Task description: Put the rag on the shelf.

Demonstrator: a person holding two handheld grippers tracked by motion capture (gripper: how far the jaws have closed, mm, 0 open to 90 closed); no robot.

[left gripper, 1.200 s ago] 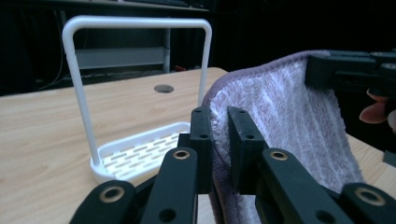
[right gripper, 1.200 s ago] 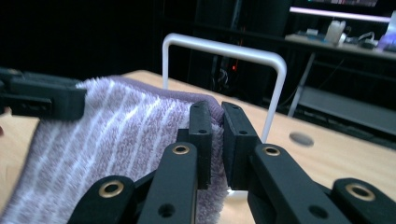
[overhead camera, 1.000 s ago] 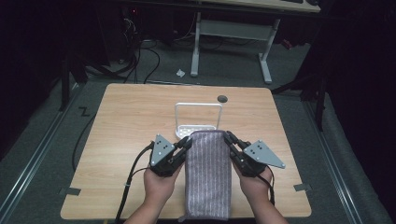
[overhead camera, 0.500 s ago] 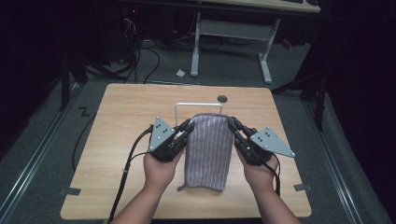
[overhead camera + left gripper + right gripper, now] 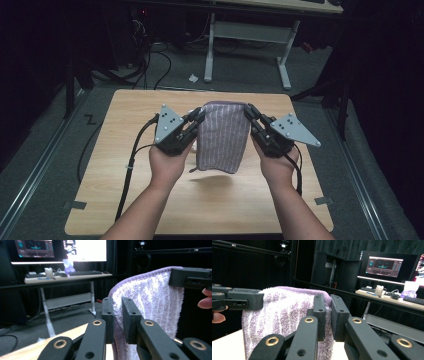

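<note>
Hanging in the air above the table (image 5: 100,200), the towel (image 5: 222,137) is purple with thin stripes. The left gripper (image 5: 196,119) pinches its top left corner, jaws nearly closed on the cloth. The right gripper (image 5: 248,114) pinches the top right corner the same way. Both hands hold it up.

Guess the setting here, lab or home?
Likely a lab or recording workspace: dark curtained surroundings, a desk with lit monitors and a keyboard, cables trailing over grey carpet, and one bare wooden table for the towel work.
</note>
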